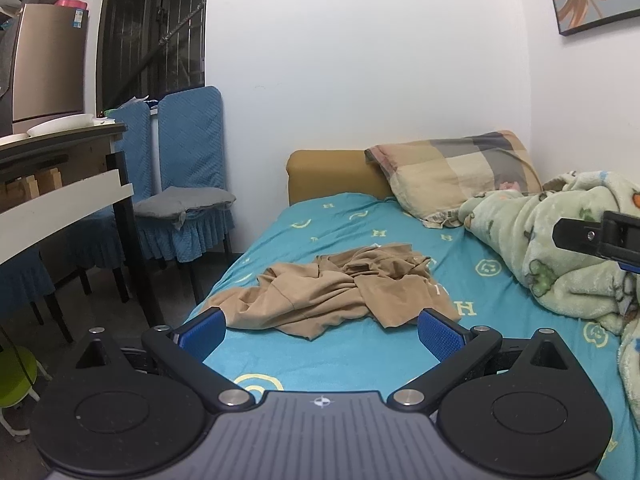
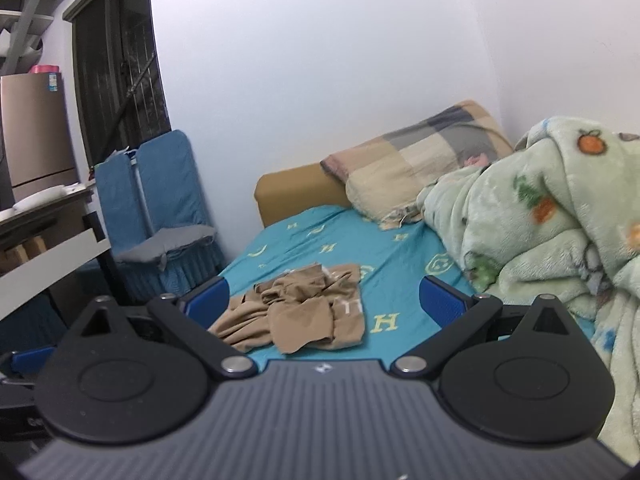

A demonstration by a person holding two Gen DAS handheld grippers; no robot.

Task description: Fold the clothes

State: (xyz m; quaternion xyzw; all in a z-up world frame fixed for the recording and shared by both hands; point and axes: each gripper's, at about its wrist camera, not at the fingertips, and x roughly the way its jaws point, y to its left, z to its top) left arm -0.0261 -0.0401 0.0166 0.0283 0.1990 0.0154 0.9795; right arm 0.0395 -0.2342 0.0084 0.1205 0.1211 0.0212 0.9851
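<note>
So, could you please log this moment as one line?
stage: pre-grasp | left claw: open, empty | right claw: open, empty | garment: crumpled on bed

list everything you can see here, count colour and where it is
garment: 1, tan, crumpled in the middle of the bed
sheet: 1, teal with yellow prints, covering the bed
pillow: 1, beige and grey check, at the head
blanket: 1, pale green with prints, heaped along the wall side
chairs: 2, blue covers, beside the bed
cushion: 1, grey, on the nearer chair
table: 1, wood and white, far left
left gripper: open, empty
right gripper: open, empty
</note>
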